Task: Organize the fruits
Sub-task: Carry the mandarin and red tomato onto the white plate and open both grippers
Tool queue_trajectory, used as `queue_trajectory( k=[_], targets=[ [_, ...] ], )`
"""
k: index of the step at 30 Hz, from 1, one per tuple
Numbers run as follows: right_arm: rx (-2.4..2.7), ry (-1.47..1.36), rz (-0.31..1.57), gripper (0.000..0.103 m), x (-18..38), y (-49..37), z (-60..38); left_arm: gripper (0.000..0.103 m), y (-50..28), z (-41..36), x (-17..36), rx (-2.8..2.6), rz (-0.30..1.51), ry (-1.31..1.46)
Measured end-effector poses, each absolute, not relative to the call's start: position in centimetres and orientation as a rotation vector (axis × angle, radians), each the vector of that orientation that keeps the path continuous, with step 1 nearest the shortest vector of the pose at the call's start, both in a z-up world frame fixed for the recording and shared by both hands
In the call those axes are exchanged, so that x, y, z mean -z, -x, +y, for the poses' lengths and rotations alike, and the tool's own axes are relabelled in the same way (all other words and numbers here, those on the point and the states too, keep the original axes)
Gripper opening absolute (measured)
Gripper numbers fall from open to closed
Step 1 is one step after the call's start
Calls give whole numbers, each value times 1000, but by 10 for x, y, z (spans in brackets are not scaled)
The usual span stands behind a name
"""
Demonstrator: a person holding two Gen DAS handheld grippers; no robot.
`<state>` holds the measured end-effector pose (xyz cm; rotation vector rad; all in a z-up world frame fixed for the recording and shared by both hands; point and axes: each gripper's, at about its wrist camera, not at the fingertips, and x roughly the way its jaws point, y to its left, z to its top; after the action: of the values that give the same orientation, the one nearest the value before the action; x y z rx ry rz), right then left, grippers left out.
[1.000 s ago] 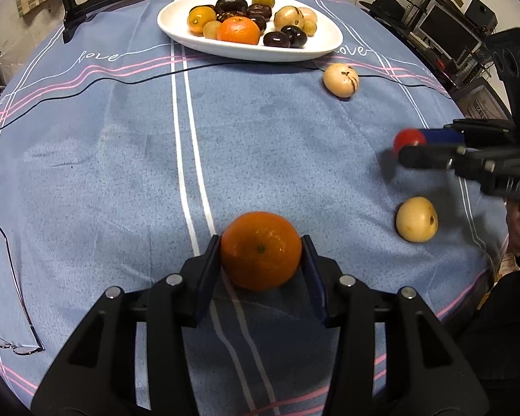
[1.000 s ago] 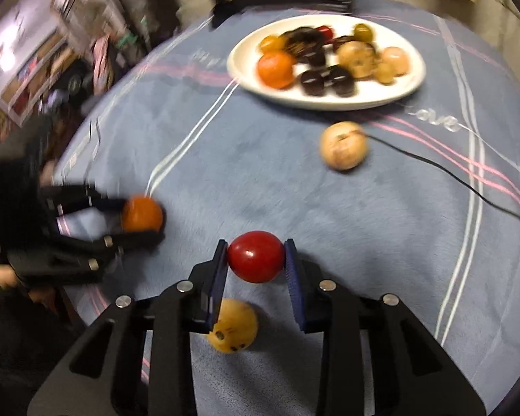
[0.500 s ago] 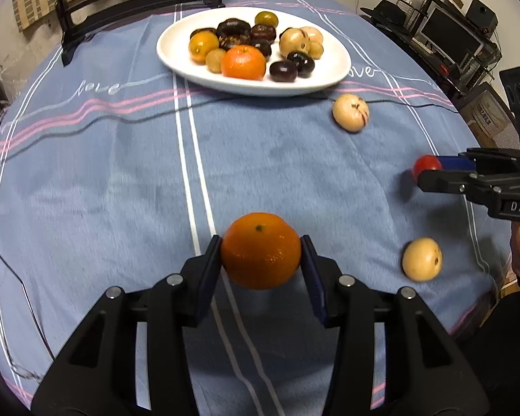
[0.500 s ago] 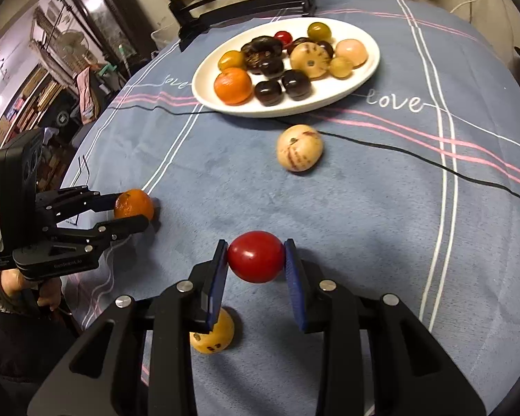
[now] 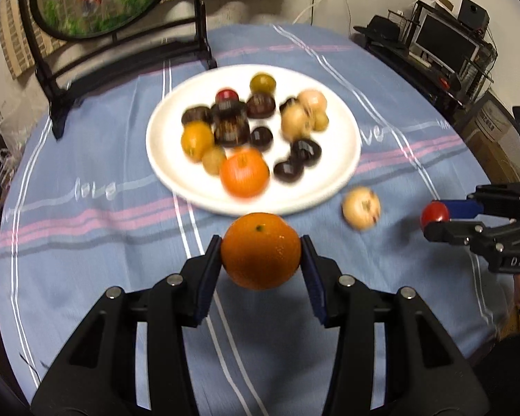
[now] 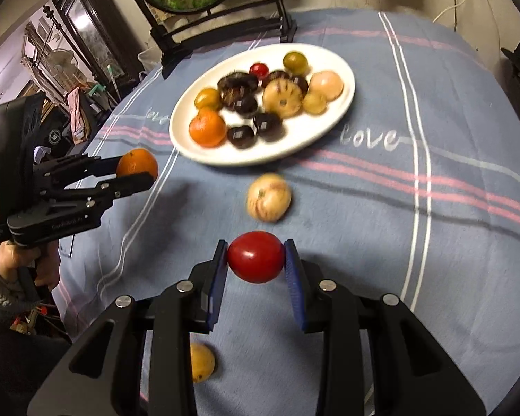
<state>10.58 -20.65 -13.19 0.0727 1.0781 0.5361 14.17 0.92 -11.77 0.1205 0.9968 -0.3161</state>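
Observation:
My left gripper (image 5: pixel 261 256) is shut on an orange (image 5: pixel 261 250) and holds it above the blue cloth, just short of the white plate's (image 5: pixel 343 159) near rim. The plate carries several fruits: oranges, dark plums, pale yellow ones and a small red one. My right gripper (image 6: pixel 256 257) is shut on a red tomato (image 6: pixel 256 257), raised over the cloth. A pale striped fruit (image 6: pixel 269 197) lies on the cloth between the tomato and the plate (image 6: pixel 329 118). A yellow fruit (image 6: pixel 201 362) lies partly hidden under my right gripper's left finger. In the right wrist view the left gripper (image 6: pixel 135 171) comes in from the left.
A black stand holding a round painted panel (image 5: pixel 97 0) sits at the table's far edge behind the plate. A thin black cable (image 6: pixel 433 204) runs across the cloth on the right. Shelves with a monitor (image 5: pixel 443 45) stand beyond the table's right side.
Both grippers have moved toward the plate with their fruits still held, the left one farther. The plate now looks much closer, and the glasses at the left have left the view.

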Motion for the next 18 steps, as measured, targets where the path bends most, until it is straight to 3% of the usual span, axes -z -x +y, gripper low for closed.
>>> queue_trajectory(
  k=[18],
  targets=[
    [-556,-24,958,33,90,-201,-181,46,-231,2,100,320,928,-126]
  ],
)
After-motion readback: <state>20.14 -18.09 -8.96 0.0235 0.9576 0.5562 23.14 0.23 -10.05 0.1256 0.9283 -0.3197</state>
